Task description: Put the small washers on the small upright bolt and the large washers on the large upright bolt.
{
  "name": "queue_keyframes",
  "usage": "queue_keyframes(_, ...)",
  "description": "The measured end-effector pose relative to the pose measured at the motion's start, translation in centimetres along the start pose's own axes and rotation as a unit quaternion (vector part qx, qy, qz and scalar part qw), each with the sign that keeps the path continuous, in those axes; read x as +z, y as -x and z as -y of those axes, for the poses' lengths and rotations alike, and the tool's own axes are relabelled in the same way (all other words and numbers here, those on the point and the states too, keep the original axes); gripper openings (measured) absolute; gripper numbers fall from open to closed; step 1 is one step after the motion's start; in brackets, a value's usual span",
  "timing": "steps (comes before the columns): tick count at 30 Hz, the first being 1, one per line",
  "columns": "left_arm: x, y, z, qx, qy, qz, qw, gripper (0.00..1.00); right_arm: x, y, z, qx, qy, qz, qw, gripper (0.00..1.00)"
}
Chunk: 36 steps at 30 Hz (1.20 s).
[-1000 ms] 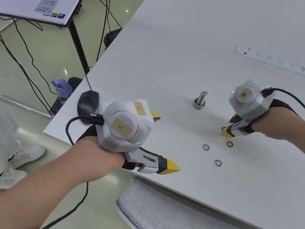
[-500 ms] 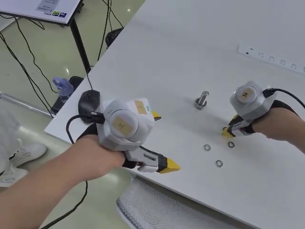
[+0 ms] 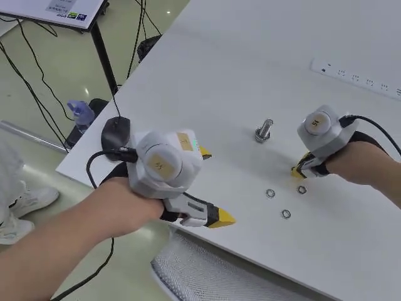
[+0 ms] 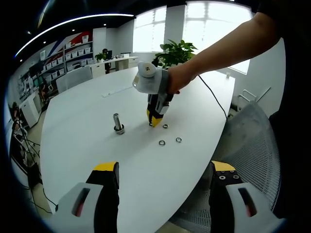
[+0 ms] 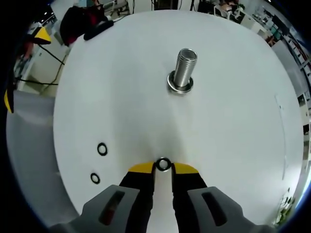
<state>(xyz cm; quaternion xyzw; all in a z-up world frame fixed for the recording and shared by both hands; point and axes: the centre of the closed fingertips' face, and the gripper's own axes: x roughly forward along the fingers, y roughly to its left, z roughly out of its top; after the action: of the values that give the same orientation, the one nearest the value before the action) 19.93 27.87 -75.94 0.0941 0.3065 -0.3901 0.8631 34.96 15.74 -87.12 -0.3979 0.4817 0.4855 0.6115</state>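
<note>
Right gripper view: right gripper [image 5: 164, 167] jaws nearly together, tips pinching a washer [image 5: 164, 164] that lies flat against the white tabletop [image 5: 233, 121]. Upright bolt [image 5: 183, 68] stands straight ahead of the tips, well apart, threaded end up, wide ring-like base on the tabletop; cannot tell if that base is a washer or the bolt's head. Two loose washers [image 5: 102, 149] [image 5: 95, 178] lie flat off to the left of the jaws. Head view: this gripper is angled down with its tips at the surface, to the right of the bolt; three loose washers lie flat near it, one just beside the tips, two nearer the person. Over the near tabletop edge the left gripper [image 3: 213, 185] is held with jaws spread wide, nothing between them. Left gripper view: same wide empty jaws, bolt and washers ahead on the tabletop. White power strip [image 3: 357, 78] lies at the far side
</note>
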Motion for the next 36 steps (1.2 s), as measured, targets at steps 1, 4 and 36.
queue_keyframes(1,0.0,0.0,0.1,0.000,0.000,0.000,1.0000,0.75,0.0,0.0,0.0,0.000,0.000,-0.001,1.0000,0.14)
queue_keyframes(4,-0.1,0.0,0.3,-0.002,-0.003,-0.003,1.0000,0.75,0.1,0.0,0.0,-0.002,0.001,-0.009,1.0000,0.14)
queue_keyframes(36,0.0,0.1,0.6,-0.001,-0.009,-0.007,0.9999,0.73,-2.7,4.5,0.1,-0.005,-0.040,0.030,0.9987,0.12)
